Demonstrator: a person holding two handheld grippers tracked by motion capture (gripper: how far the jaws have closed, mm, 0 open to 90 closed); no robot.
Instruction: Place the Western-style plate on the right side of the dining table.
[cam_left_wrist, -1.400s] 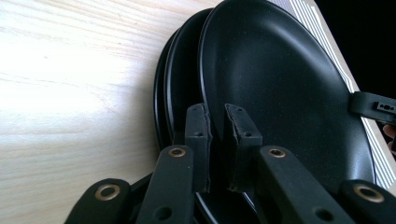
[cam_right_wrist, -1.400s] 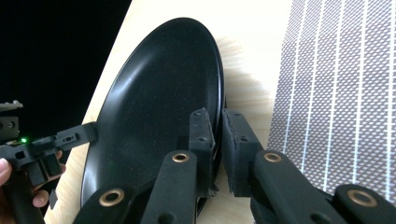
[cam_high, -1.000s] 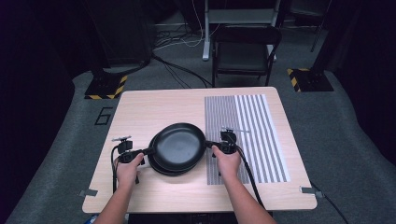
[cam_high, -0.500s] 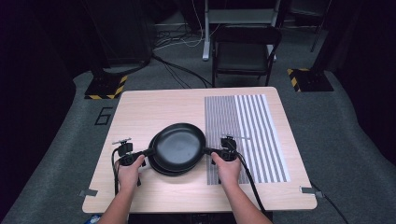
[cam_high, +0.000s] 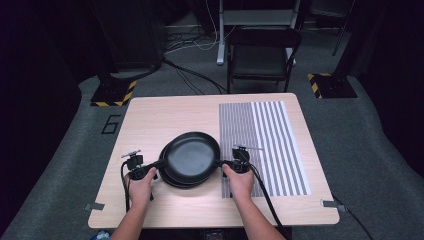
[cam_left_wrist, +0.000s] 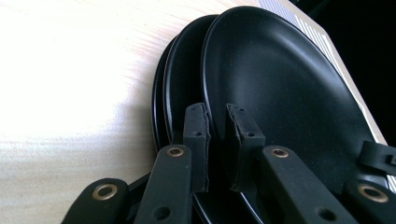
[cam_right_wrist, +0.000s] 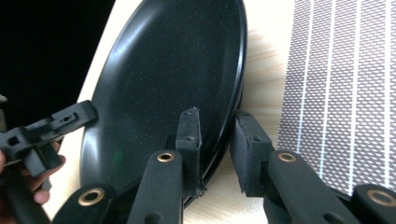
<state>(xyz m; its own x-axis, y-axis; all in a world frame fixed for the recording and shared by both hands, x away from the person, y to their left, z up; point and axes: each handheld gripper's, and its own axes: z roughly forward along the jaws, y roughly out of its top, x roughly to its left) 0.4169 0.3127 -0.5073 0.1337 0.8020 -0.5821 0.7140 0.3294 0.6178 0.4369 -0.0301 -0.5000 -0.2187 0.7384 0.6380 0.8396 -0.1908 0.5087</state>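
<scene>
Change since earlier frames: little has moved; both hands stay at the same spots beside the stacked plates.

High view: black top plate (cam_high: 192, 158) sits on a stack of black plates on the pale wooden surface (cam_high: 160, 117), just left of a striped mat (cam_high: 270, 145). Left gripper (cam_high: 158, 165) meets the stack's left edge, right gripper (cam_high: 220, 162) its right edge (a hand behind each).

Left gripper view: jaws narrowly parted, straddling the rim of the top plate (cam_left_wrist: 280, 88), which stands raised off the lower plates (cam_left_wrist: 180, 88). Whether the pads press the rim cannot be told.

Right gripper view: jaws partly open around the near rim of the top plate (cam_right_wrist: 173, 79); a visible gap remains at the outer jaw. Striped mat (cam_right_wrist: 345, 84) lies alongside.
</scene>
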